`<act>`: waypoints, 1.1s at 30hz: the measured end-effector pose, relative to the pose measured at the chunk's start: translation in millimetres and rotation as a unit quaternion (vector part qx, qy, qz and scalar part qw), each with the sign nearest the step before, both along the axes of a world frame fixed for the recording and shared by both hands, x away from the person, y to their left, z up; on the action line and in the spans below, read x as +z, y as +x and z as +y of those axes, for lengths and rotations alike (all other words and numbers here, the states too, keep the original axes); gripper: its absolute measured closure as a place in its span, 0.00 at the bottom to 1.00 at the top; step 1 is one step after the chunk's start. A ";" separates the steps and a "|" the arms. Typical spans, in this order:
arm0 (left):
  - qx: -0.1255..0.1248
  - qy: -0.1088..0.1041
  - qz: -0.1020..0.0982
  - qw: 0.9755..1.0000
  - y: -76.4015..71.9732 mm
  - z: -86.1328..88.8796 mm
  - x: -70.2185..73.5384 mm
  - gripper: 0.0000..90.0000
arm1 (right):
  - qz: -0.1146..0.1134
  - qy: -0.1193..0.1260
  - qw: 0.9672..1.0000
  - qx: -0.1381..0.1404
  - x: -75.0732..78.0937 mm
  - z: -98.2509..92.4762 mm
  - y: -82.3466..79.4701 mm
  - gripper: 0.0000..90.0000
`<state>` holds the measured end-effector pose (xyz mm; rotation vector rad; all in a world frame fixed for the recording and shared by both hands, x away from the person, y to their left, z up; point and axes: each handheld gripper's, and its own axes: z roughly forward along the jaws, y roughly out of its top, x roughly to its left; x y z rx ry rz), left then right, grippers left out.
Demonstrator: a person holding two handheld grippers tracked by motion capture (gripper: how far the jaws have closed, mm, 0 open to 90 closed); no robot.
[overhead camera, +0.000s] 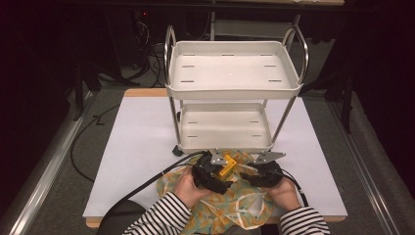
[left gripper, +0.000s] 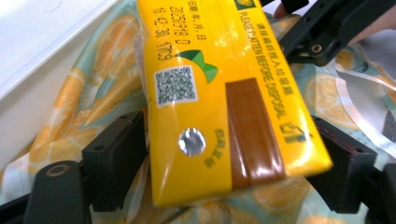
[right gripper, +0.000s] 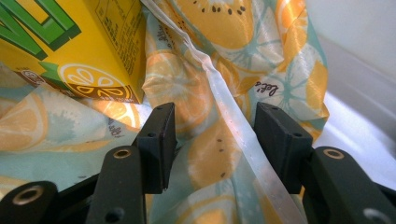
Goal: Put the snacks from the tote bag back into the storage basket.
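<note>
Gripping yellow carton [left gripper: 224, 93], left tool [left gripper: 233, 158] over bag [left gripper: 93, 88].

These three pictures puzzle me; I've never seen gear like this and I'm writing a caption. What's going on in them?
A person in striped sleeves sits at a white table and holds a black two-jaw claw in each hand. The wide picture comes from a camera above the table. The other two come from cameras riding on each claw, looking along its jaws.

On the table stands a white two-shelf plastic cart with metal posts. In front of it lies a shiny bag printed with orange slices.

The left claw grips a yellow drink carton above the bag, a jaw on each side. The right claw is open, its jaws either side of a fold and clear strip of the bag.
</note>
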<state>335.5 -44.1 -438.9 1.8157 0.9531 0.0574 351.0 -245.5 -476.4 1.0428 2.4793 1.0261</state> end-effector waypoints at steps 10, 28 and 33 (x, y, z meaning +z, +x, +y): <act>0.027 -0.015 0.001 1.000 4.9 -11.9 -8.8 0.30 | 0.001 0.000 1.000 -0.001 0.1 0.0 0.0 0.55; 0.034 -0.003 -0.007 0.999 6.1 -17.5 -18.5 0.40 | -0.002 0.001 1.000 0.000 -0.6 0.0 -0.1 0.55; 0.034 0.005 -0.014 0.999 6.0 -16.0 -18.8 0.45 | -0.003 0.000 1.000 0.000 -0.5 0.5 -0.3 0.55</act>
